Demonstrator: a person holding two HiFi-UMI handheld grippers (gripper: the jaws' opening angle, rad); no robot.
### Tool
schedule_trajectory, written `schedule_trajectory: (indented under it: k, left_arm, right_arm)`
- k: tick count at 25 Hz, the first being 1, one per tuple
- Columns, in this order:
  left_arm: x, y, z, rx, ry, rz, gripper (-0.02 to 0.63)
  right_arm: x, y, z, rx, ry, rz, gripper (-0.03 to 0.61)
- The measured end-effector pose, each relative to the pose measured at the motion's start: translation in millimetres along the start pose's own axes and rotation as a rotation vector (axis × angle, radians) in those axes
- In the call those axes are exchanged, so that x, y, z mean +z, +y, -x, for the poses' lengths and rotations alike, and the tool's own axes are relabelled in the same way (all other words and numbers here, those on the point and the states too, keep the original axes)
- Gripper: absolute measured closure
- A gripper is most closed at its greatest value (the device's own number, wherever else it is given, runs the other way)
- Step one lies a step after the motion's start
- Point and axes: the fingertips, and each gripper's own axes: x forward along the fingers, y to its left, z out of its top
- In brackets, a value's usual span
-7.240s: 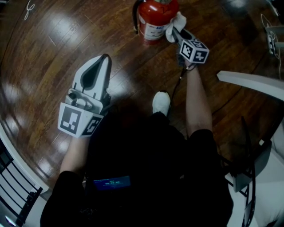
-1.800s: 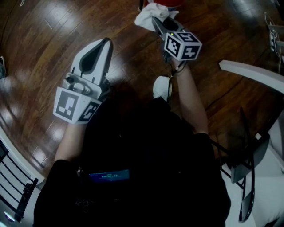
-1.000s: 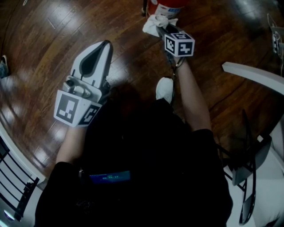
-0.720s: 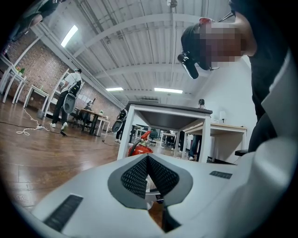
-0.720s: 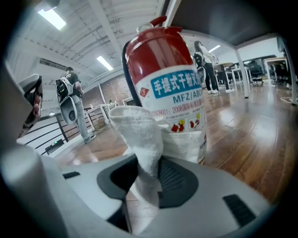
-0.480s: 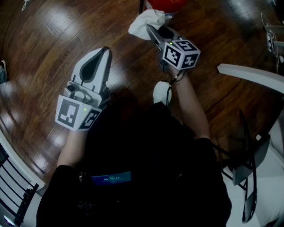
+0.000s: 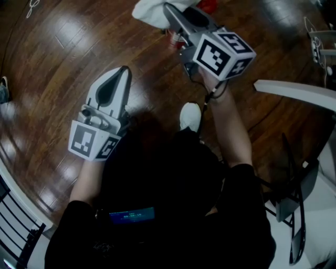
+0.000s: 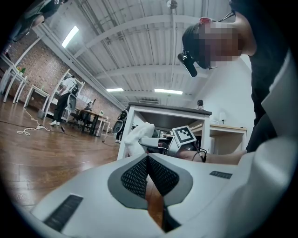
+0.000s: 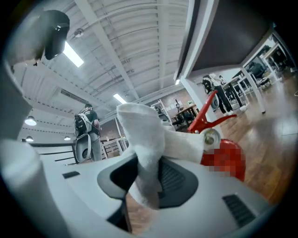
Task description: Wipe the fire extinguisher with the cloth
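White cloth (image 7: 149, 10) is seen clamped in the right gripper (image 7: 170, 13); in the right gripper view the jaws are closed on a bunched fold of it (image 9: 144, 135), and the rest stands up above the pads. Right gripper (image 9: 146, 179) is held up over the fire extinguisher (image 7: 209, 5), of which only red bits show past the tool in the head view. In the right gripper view the extinguisher's red lever (image 9: 209, 116) and gauge (image 9: 212, 138) are seen just behind the free end of the cloth (contact cannot be confirmed from either view). The extinguisher stands on the wooden floor (image 7: 63, 63).

Left gripper (image 7: 123, 71) is held low at the person's left side, well apart from the extinguisher. Its jaws are brought together at the tips with nothing between them (image 8: 148, 158); only floor shows through the gap behind the pads. The cloth (image 8: 135, 137) is also visible from that side.

Count: two grippers, two marker cubes (right (image 7: 223, 51), left (image 7: 93, 141)), one cloth, one extinguisher, one white shoe (image 7: 190, 116). A white table edge (image 7: 299, 94) is seen at the right.
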Motion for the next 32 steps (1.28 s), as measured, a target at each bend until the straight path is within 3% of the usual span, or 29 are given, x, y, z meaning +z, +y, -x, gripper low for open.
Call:
schedule_trajectory:
  k: [3, 6, 10, 25, 32]
  left_arm:
    - [1, 0, 2, 0.007, 0.0, -0.003, 0.612]
    - [1, 1, 4, 0.016, 0.004, -0.007, 0.612]
    - [2, 5, 5, 0.027, 0.006, -0.015, 0.612]
    - [-3, 10, 9, 0.051, 0.023, -0.026, 0.611]
    - [0, 7, 13, 0.054, 0.02, -0.033, 0.612]
  right_arm:
    - [2, -9, -10, -0.033, 0.008, -0.028, 0.439]
    - [-24, -21, -20, -0.044, 0.06, -0.072, 0.439]
    - [-60, -26, -36, -0.046, 0.127, -0.028, 0.445]
    - [-185, -96, -38, -0.178, 0.245, -0.341, 0.446]
    - [-235, -121, -25, -0.228, 0.341, -0.354, 0.446]
